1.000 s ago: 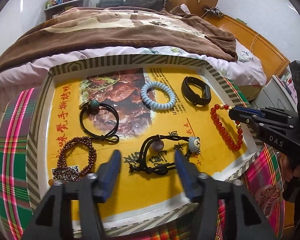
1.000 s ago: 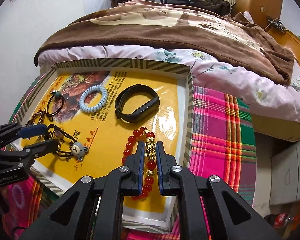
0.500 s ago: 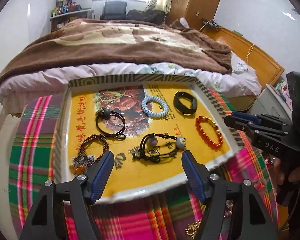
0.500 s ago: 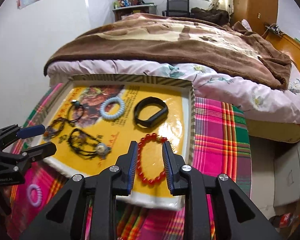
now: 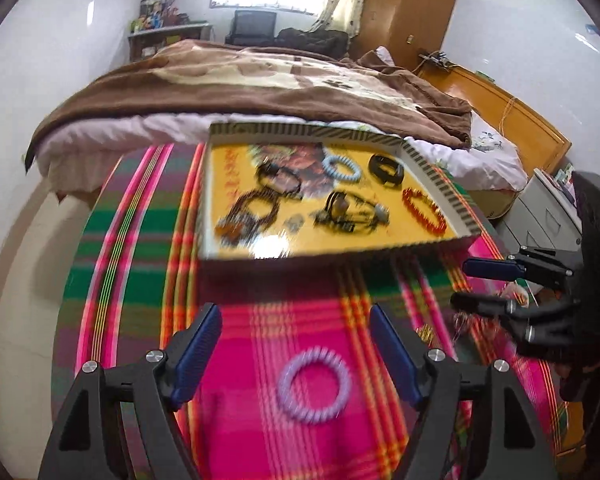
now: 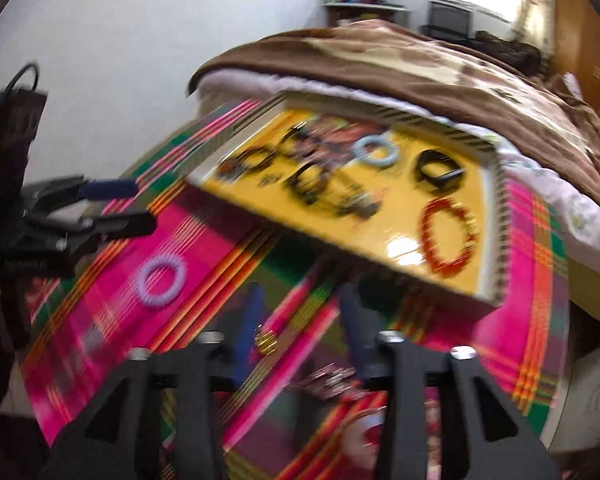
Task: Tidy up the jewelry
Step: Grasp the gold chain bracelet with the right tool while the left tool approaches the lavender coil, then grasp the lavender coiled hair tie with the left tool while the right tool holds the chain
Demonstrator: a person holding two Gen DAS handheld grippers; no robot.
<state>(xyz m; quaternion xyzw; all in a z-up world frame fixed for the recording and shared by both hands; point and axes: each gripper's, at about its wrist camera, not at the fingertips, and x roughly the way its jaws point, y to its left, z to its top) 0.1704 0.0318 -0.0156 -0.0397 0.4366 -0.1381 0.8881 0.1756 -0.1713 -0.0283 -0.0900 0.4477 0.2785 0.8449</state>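
Observation:
A yellow-lined tray holds a red bead bracelet, a pale blue coil tie, a black band, cord bracelets and a dark bead bracelet. A purple coil tie lies on the plaid cloth. My left gripper is open and empty just over it. My right gripper is open and empty above small gold and dark jewelry on the cloth. Both views are blurred.
The plaid cloth covers the table. A bed with a brown blanket lies behind the tray. A grey drawer unit stands at the right.
Both grippers have pulled back from the tray to the near part of the cloth. The right gripper let go of the red bead bracelet, which stays in the tray, and opened wider.

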